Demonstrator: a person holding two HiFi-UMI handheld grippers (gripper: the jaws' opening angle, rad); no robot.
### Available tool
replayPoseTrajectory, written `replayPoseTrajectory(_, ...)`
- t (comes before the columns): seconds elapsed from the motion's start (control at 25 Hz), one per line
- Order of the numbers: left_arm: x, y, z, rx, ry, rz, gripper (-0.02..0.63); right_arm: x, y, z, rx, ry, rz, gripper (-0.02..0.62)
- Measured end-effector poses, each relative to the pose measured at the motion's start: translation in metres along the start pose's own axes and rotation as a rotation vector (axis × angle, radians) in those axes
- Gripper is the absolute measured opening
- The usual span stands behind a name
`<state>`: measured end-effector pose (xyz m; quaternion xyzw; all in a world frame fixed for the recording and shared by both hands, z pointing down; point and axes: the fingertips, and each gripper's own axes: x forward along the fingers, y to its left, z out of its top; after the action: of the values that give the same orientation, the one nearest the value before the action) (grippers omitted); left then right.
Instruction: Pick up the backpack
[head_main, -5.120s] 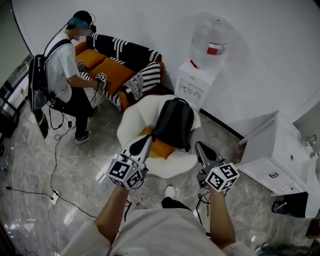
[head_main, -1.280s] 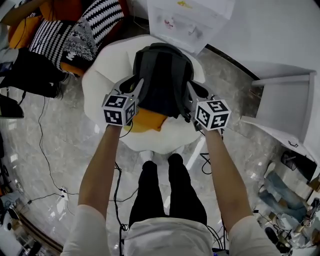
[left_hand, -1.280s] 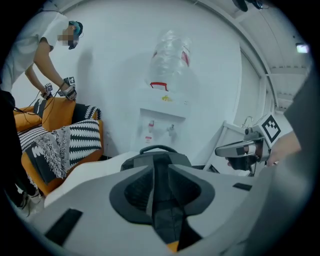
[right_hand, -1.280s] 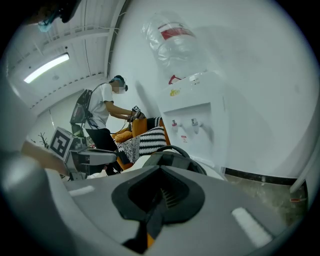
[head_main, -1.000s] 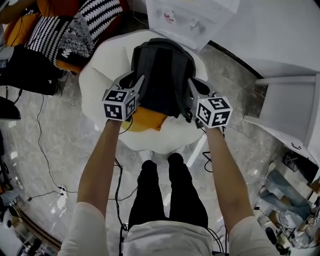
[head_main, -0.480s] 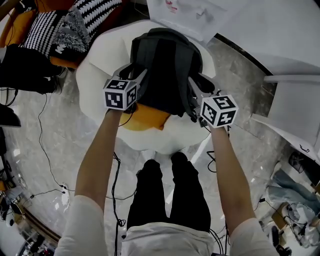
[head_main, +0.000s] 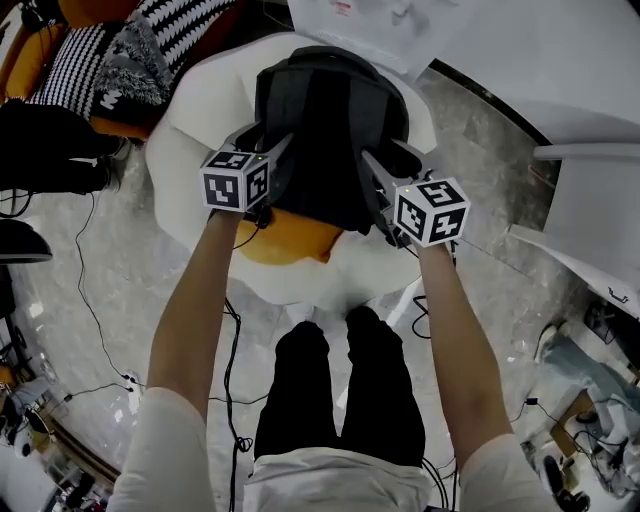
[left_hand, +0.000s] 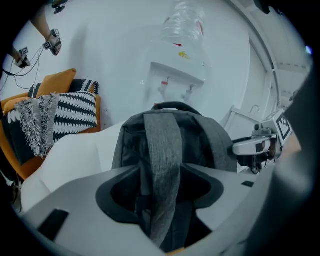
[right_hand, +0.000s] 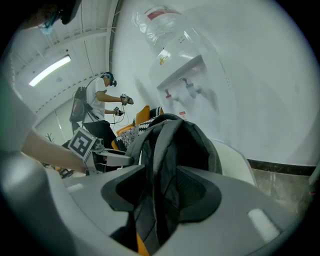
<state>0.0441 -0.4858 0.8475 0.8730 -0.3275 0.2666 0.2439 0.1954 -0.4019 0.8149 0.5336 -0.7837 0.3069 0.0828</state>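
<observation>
**Both jaws spread, backpack loose on the chair**

The left gripper (left_hand: 160, 192) has its jaws wide apart, and they have just been opening. A grey shoulder strap (left_hand: 162, 160) runs down through the gap, but the pads do not seem to press on it, though the wide-angle view makes the clearance hard to judge. The right gripper (right_hand: 162, 197) matches it: its jaws have also just been opening and now stand apart, with the other strap (right_hand: 156, 165) hanging between them unpinched.

In the head view, the left gripper (head_main: 268, 150) and right gripper (head_main: 375, 168) flank the dark backpack (head_main: 330, 120) at upper centre. The backpack leans upright against the back of a white chair (head_main: 195, 120), as it did a second ago. An orange cushion (head_main: 280, 235) shows on the seat just below it.

With neither strap clamped, I judge that the chair alone is carrying the bag. The pick-up still needs both jaws to shut on the straps before any lift.

The backpack looks closed and its contents cannot be told. A water dispenser (left_hand: 175, 77) stands behind the chair at the top of the left gripper view, with a clear bottle (left_hand: 185, 27) on it. A sofa with striped cushions (head_main: 100, 60) fills the head view's upper left. Another person (right_hand: 100, 105) stands at the left of the right gripper view.
</observation>
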Motion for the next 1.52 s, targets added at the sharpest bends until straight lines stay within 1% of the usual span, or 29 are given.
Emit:
replayPoseTrajectory(0.16,0.002,-0.003,0.0,0.006,-0.015,-0.012,0.235,0.008,0.002,-0.003,-0.013,0.003,0.005,0.187)
replayPoseTrajectory(0.28,0.003,-0.004,0.0,0.022,-0.024,-0.014,0.193,0.015,0.005,-0.005,-0.026,0.001,0.014,0.175)
replayPoseTrajectory(0.36,0.007,-0.005,0.0,0.03,-0.027,-0.016,0.167,0.018,0.006,-0.006,-0.033,0.001,0.016,0.157)
replayPoseTrajectory(0.6,0.008,-0.008,0.0,0.04,-0.031,-0.021,0.121,0.022,0.009,-0.005,-0.057,0.002,0.015,0.097)
replayPoseTrajectory(0.68,0.005,-0.009,0.002,0.035,-0.041,-0.028,0.103,0.021,0.009,-0.003,-0.056,-0.004,0.007,0.049)
replayPoseTrajectory(0.8,-0.003,-0.011,0.006,0.033,-0.054,-0.03,0.078,0.018,0.014,-0.001,-0.054,-0.01,0.007,0.044)
replayPoseTrajectory(1.08,-0.021,-0.018,0.017,0.038,-0.077,-0.034,0.051,0.006,0.027,0.012,-0.064,-0.029,0.02,0.034)
replayPoseTrajectory(1.36,-0.044,-0.031,0.027,0.0,-0.103,-0.047,0.041,-0.012,0.04,0.022,-0.057,-0.035,0.032,0.032)
replayPoseTrajectory(1.52,-0.056,-0.043,0.028,-0.013,-0.1,-0.063,0.043,-0.026,0.047,0.025,-0.049,-0.036,0.036,0.031)
